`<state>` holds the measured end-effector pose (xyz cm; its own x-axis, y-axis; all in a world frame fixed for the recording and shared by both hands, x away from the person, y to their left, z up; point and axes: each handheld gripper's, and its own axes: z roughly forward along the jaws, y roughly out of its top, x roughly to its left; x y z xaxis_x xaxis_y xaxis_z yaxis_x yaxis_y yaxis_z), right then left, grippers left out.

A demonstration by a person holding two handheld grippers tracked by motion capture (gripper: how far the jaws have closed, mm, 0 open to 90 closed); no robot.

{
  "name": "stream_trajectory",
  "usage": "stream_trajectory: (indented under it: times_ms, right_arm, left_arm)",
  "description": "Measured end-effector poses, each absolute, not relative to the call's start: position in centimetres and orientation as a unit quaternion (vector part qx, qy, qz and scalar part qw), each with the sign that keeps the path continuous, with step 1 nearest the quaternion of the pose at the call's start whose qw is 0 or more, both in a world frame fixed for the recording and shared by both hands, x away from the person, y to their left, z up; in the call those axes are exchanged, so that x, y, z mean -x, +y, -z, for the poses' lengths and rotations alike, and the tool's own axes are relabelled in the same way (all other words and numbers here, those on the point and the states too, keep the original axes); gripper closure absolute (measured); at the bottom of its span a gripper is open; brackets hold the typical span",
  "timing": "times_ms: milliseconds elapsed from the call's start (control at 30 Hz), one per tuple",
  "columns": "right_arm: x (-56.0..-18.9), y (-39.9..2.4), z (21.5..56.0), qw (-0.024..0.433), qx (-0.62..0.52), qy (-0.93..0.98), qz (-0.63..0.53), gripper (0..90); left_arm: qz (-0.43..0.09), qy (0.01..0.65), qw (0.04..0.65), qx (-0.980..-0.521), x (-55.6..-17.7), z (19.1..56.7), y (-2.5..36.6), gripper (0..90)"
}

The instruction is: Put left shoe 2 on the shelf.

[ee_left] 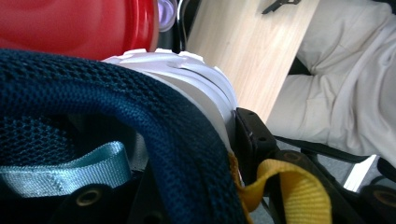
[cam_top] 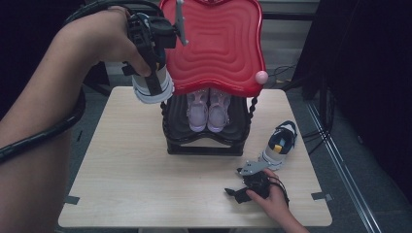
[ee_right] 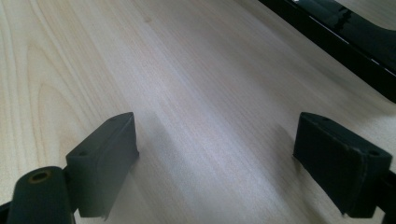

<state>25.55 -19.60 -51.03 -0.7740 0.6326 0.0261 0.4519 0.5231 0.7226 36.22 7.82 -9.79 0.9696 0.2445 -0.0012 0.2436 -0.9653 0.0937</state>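
Under the red tray point(cam_top: 218, 43), pink shoes point(cam_top: 208, 110) fill the rack point(cam_top: 206, 141); left jaws pinch a sneaker point(cam_top: 153, 87), right jaws spread.

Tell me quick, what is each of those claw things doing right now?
Left gripper: closed on a navy and white sneaker, held up beside the red shelf.
Right gripper: open, holding nothing, low over the wooden table.

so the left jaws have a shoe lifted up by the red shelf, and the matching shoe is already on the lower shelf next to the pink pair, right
Not quite. The left gripper does hold a shoe up beside the red shelf, but the matching shoe stands on the table, right of the rack, as the high view shows. The lower shelf has just the pink pair.
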Motion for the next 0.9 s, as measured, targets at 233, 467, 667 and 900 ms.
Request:
stream_trajectory:
  times_ms: [233, 467, 667, 900]
  right_arm:
    - [-25.5, -19.6, 51.0, 0.12, -0.315, 0.864, -0.374, 12.8]
    - [-25.5, -19.6, 51.0, 0.12, -0.315, 0.864, -0.374, 12.8]
    - [-25.5, -19.6, 51.0, 0.12, -0.315, 0.864, -0.374, 12.8]
    - [-25.5, -19.6, 51.0, 0.12, -0.315, 0.864, -0.374, 12.8]
  left_arm:
    - [-0.012, 0.109, 0.05, -0.993, -36.8, 9.7, 6.0, 72.3]
    - [-0.02, 0.094, 0.052, -0.994, -37.5, 9.3, 4.1, 72.3]
    - [-0.027, 0.085, 0.049, -0.995, -38.2, 9.5, 2.6, 72.2]
    - [-0.028, 0.076, 0.051, -0.995, -39.0, 9.7, 1.2, 72.2]
